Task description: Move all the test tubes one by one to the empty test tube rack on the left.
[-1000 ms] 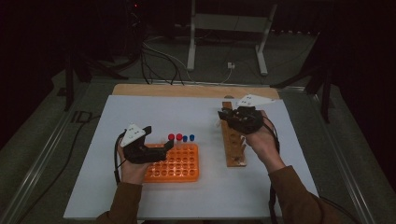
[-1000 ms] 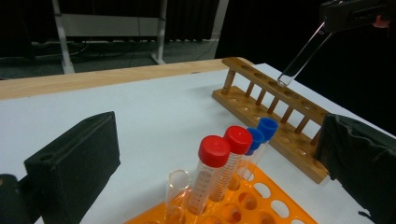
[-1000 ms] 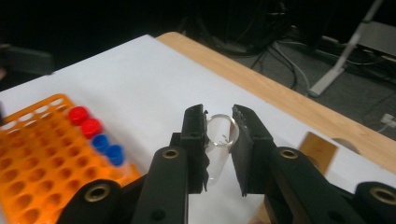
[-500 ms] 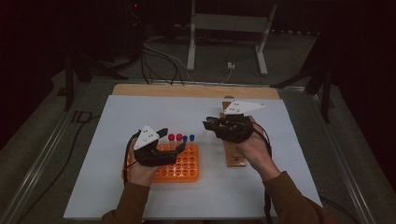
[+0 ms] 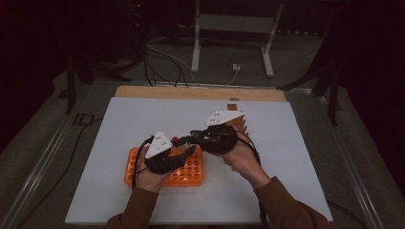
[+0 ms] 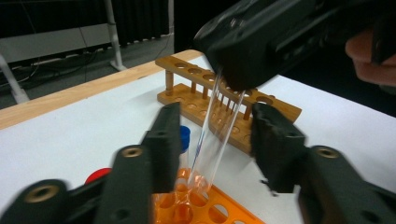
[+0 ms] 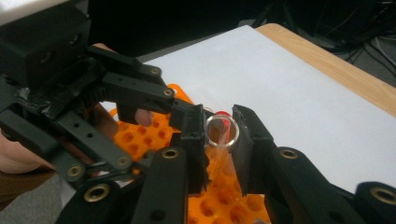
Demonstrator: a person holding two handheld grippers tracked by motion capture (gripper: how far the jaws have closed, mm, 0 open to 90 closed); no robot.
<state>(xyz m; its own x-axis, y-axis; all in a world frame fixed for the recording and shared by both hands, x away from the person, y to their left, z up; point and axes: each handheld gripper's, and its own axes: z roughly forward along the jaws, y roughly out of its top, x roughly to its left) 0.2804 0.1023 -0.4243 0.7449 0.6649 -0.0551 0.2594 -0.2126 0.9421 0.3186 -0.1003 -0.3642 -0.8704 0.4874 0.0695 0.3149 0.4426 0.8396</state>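
Right gripper (image 5: 195,138) is shown at the centre of the high view, its jaws pinching a clear glass test tube (image 6: 212,135) near the tube's open rim (image 7: 222,131). In the left gripper view the tube is seen hanging from the right gripper at the top centre of the frame and slanting down to the lower centre, where its rounded bottom touches, or has just entered, a hole of the orange rack (image 5: 188,174); which of the two cannot be told. The tube's long axis is steep but tilted, with the rim leaning toward the upper right of that frame.

Left gripper (image 6: 217,135) is spread, one jaw standing on either side of the tube's lower half without touching it. It is the nearer gripper to the rack; the right one grips the tube from above.

A blue cap (image 6: 184,138) and a red cap (image 6: 98,175) stand just behind the left jaw. The wooden rack (image 6: 224,100) lies beyond, in the upper centre of the frame, on the white mat (image 5: 286,143).

Judged from this, the coming move depends on the tube's axis being brought in line with the hole directly beneath it.
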